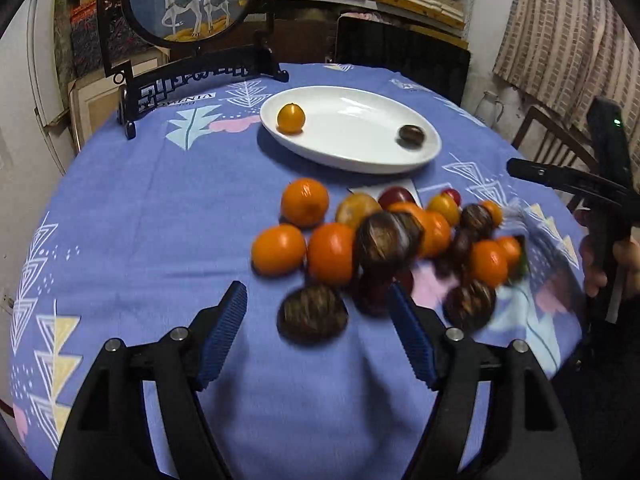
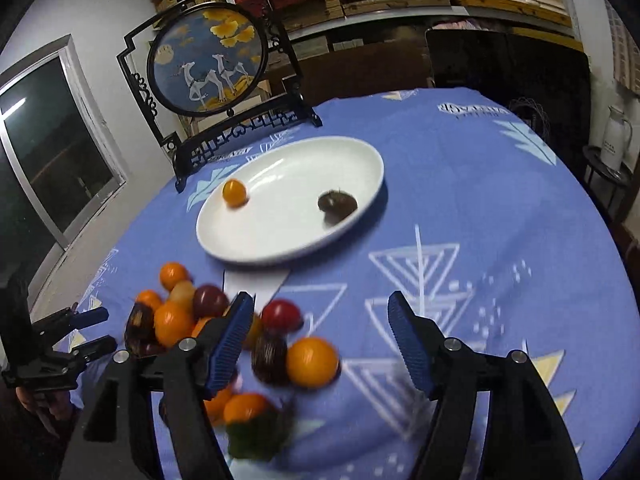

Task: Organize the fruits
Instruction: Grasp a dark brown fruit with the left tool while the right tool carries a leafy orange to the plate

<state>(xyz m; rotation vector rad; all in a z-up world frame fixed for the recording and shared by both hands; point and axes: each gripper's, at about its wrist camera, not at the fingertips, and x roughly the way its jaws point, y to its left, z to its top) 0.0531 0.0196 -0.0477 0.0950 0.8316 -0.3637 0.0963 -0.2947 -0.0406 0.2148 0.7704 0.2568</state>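
A pile of orange, dark brown and red fruits (image 1: 384,236) lies on the blue tablecloth; in the right wrist view the pile (image 2: 224,332) is at lower left. A white oval plate (image 1: 360,152) (image 2: 280,240) behind it holds one small orange fruit (image 1: 291,118) (image 2: 234,192) and one dark fruit (image 1: 411,135) (image 2: 337,203). My left gripper (image 1: 318,304) is open and empty, with a dark brown fruit (image 1: 313,314) between its fingers on the cloth. My right gripper (image 2: 320,312) is open and empty, just right of the pile, with an orange fruit (image 2: 312,362) below its gap.
A black-framed round deer screen (image 1: 188,0) (image 2: 208,60) stands at the table's back left. A dark chair back (image 1: 400,56) is behind the table. The right gripper (image 1: 568,184) shows at the right edge in the left view, the left gripper (image 2: 86,332) at far left in the right view.
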